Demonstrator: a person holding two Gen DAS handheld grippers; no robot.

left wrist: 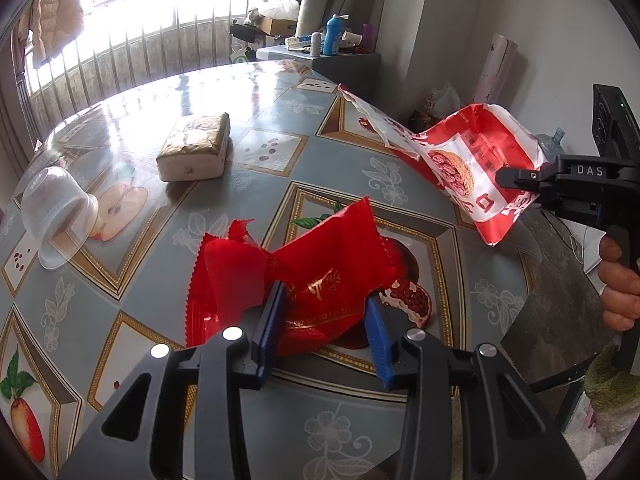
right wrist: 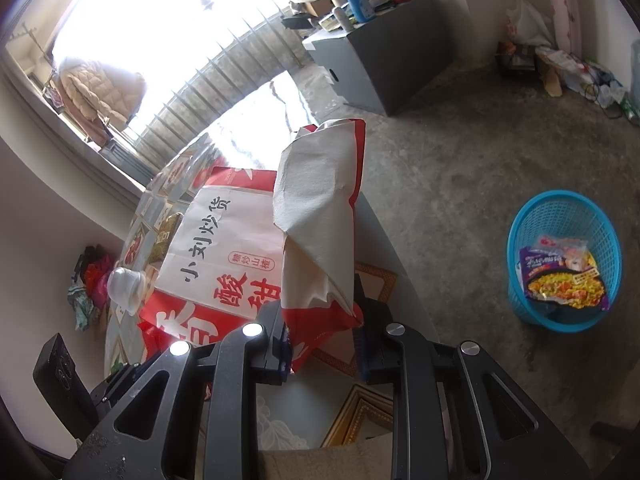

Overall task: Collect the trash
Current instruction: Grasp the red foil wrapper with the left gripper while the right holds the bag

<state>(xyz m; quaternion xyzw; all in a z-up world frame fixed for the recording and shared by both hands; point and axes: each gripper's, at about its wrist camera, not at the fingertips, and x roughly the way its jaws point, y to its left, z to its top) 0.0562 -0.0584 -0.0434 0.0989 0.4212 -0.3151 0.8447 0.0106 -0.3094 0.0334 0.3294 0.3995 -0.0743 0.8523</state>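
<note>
A crumpled red foil wrapper (left wrist: 320, 264) lies on the patterned table (left wrist: 280, 152). My left gripper (left wrist: 326, 318) is down over it, its blue pads (left wrist: 274, 320) touching the wrapper on both sides and buckling it upward. A large red-and-white snack bag (left wrist: 464, 160) hangs in the air at the right, with my right gripper (left wrist: 516, 178) shut on its lower edge. In the right wrist view the same bag (right wrist: 240, 240) fills the middle, pinched between the right gripper's (right wrist: 324, 332) pads. A blue basket (right wrist: 560, 216) with noodle packets stands on the floor.
A clear plastic cup (left wrist: 56, 216) lies on its side at the table's left. A paper-wrapped block (left wrist: 196, 148) sits farther back. A person's hand (left wrist: 620, 280) holds the right gripper's handle. A grey cabinet (right wrist: 380, 64) with bottles stands near the window railing.
</note>
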